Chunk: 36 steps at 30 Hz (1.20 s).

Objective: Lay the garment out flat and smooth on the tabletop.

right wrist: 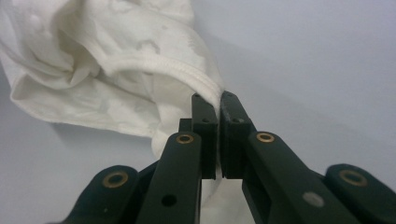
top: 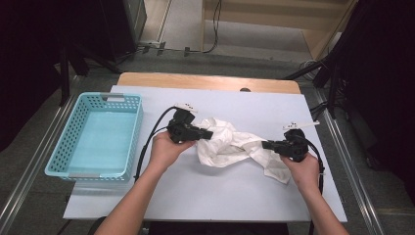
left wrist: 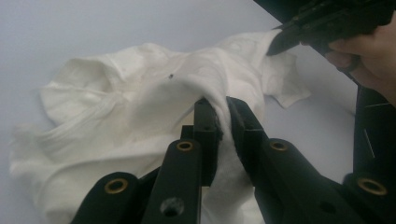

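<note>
Both my grippers, left [top: 208, 133] and right [top: 267, 145], have fingers pinching the crumpled white garment [top: 230, 145] mid-surface, so it's grasped but unfolded, with the turquoise basket [top: 68, 142] waiting at nine o'clock.

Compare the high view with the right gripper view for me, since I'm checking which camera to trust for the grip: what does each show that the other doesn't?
High view alone: the blue basket at the table's left, both forearms, and the left gripper clamped on the white garment's left end. Right gripper view alone: the close detail, a stitched hem pinched between shut jaws. Both share the right gripper closed on the garment and the pale table under it.
</note>
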Available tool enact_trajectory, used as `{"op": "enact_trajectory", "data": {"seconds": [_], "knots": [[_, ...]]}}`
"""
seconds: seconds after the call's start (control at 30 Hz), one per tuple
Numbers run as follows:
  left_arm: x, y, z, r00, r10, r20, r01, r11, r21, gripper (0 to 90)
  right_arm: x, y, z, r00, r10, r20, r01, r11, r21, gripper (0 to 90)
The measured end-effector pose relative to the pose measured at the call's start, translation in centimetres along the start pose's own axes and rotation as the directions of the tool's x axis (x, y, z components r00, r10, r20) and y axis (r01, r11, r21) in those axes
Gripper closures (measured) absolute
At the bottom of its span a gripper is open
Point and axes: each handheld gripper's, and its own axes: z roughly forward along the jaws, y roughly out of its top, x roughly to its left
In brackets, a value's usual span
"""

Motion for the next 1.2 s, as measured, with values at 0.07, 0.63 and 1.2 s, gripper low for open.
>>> {"op": "enact_trajectory", "data": {"seconds": [0.07,0.63,1.2], "knots": [[-0.3,-0.5,-0.6,1.0000,0.003,0.009,-0.003,0.9999,-0.011,85.5,-0.1,0.2,0.0,1.0000,0.003,0.003,-0.003,1.000,-0.004,84.7],[-3.7,-4.0,-0.9,0.9973,0.062,0.039,-0.061,0.9980,-0.013,85.1,-0.8,3.1,0.4,0.9998,0.005,0.019,-0.004,0.999,-0.032,84.6],[-6.1,-6.7,0.6,0.9868,0.073,0.144,-0.085,0.9934,0.077,82.7,-1.7,4.6,1.6,0.9992,0.024,0.033,-0.023,0.999,-0.036,84.5]]}}
